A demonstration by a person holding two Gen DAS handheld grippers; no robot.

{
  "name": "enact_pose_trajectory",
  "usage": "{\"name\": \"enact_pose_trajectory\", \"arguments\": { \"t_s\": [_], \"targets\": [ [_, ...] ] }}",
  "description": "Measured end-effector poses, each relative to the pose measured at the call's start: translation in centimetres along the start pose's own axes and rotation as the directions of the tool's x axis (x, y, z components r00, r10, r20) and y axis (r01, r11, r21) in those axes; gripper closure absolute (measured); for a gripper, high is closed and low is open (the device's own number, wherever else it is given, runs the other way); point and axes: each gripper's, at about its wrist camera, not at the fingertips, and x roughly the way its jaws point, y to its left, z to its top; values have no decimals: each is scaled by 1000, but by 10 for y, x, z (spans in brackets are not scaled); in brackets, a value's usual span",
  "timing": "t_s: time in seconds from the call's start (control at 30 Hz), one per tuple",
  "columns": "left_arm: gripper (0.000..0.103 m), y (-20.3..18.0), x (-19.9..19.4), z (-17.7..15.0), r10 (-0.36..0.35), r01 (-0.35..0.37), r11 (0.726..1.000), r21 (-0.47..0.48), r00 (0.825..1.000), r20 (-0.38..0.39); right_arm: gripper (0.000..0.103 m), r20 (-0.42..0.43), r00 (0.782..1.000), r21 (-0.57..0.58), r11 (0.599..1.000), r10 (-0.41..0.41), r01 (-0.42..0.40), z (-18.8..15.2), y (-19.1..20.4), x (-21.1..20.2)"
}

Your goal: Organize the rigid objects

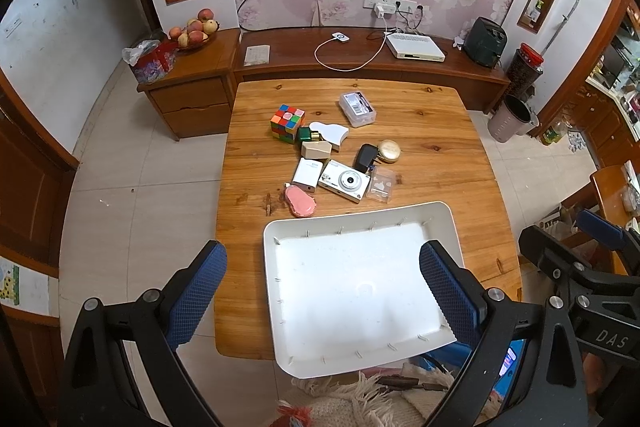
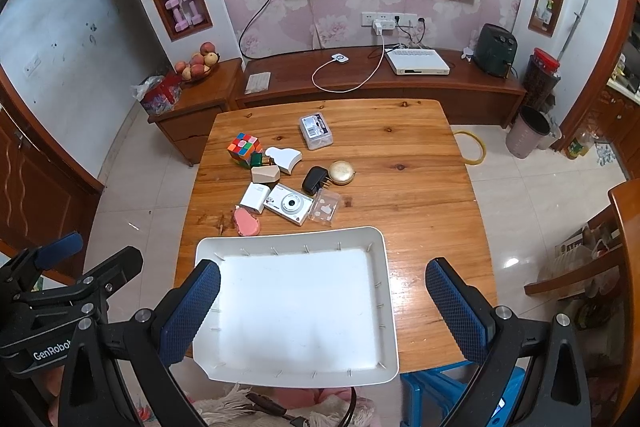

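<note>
Tray (image 1: 440, 215) sits empty at lower centre of the table (image 1: 460, 155). Left gripper (image 1: 322, 279) and right gripper (image 2: 322, 301) both spread wide, holding nothing. Camera (image 1: 345, 181), cube (image 1: 287, 123) and other small items clustered mid-frame, above the tray.

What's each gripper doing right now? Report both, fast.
Left gripper: open, holding nothing, above the white tray.
Right gripper: open, holding nothing, above the same tray.

the room was evenly lit; glare washed out the white tray (image 1: 444, 223) floor, and fisheye edges curved darkly.
</note>
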Motion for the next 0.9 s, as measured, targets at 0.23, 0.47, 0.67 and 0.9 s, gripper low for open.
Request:
{"name": "enact_pose_trajectory", "arguments": {
  "t_s": [0.23, 0.47, 0.67, 0.9],
  "targets": [
    [5, 0, 0, 0, -1, 1, 1000, -1, 1000, -1, 0, -1, 1000, 1, 1000, 4, -4, 0, -2, -1],
    [5, 0, 0, 0, -1, 1, 1000, -2, 1000, 0, 0, -2, 1000, -2, 1000, 5, -5, -2, 1, 4],
    [5, 0, 0, 0, -1, 1, 1000, -2, 1000, 0, 0, -3, 1000, -1, 1000, 6, -6, -3, 3, 5],
    [5, 0, 0, 0, -2, 2, 1000, -2, 1000, -1, 0, -3, 1000, 2, 1000, 7, -7, -1, 1, 3]
  ]
}}
